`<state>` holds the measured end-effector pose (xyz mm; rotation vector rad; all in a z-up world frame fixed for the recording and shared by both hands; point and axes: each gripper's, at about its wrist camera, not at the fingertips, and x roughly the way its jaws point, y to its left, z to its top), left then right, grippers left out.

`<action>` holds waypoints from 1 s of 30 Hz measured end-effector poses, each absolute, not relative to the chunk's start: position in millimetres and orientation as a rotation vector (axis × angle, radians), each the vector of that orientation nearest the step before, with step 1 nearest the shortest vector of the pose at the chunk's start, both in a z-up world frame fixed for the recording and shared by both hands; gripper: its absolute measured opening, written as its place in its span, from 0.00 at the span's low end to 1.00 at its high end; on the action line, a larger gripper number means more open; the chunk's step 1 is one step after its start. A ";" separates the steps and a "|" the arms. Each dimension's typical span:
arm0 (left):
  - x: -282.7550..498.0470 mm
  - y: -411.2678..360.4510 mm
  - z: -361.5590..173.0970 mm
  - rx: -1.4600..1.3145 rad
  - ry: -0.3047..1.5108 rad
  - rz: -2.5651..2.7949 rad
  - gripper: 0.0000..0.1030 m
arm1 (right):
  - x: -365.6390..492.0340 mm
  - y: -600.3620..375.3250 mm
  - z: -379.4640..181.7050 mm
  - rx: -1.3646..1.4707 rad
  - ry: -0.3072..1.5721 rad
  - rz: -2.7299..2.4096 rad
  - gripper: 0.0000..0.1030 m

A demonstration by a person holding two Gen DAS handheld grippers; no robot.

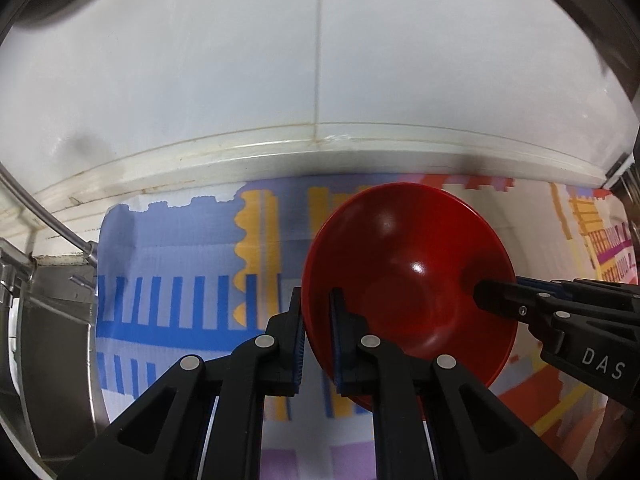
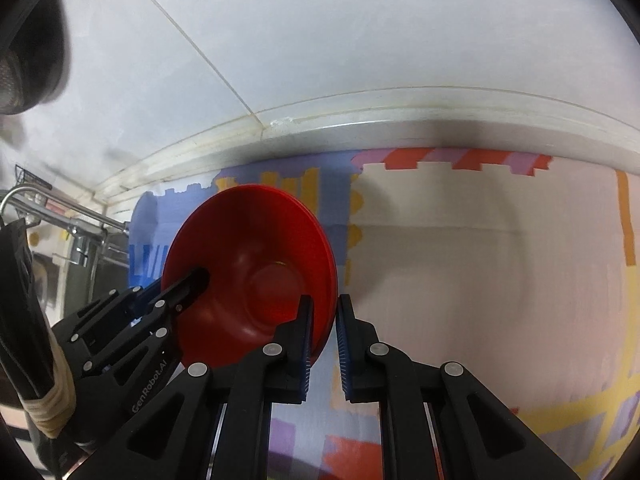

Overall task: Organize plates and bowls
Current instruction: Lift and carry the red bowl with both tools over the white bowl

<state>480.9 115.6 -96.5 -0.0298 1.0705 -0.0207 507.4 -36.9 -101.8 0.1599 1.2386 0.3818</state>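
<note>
Red bowl (image 1: 408, 280) hangs tilted over the patterned mat (image 1: 180, 248), its rim pinched by my left claw (image 1: 318, 336) and right claw (image 2: 323, 344) on opposite sides. Lifted, I judge; putting it away remains.

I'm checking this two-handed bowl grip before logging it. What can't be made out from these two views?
- Red bowl underside: hidden in both views by its own body.
- Whether it's one bowl or a nested stack: right wrist view shows a doubled rim, unclear.
- Patterned mat beneath the bowl: covered by it.
- Sink area: cut off at the left wrist view's left edge.
- Dark object, top left of right wrist view: blurred.
</note>
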 end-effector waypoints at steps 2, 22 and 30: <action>471.9 109.1 -89.9 -0.038 1.059 -0.032 0.12 | 499.1 -44.1 -96.2 0.167 1.226 0.374 0.13; 384.2 23.9 -28.5 -0.027 0.921 -0.185 0.12 | 389.6 -138.7 -37.4 0.232 1.081 0.267 0.13; 354.2 -14.3 -12.6 -0.007 0.887 -0.266 0.12 | 342.2 -177.4 -16.8 0.249 1.020 0.204 0.13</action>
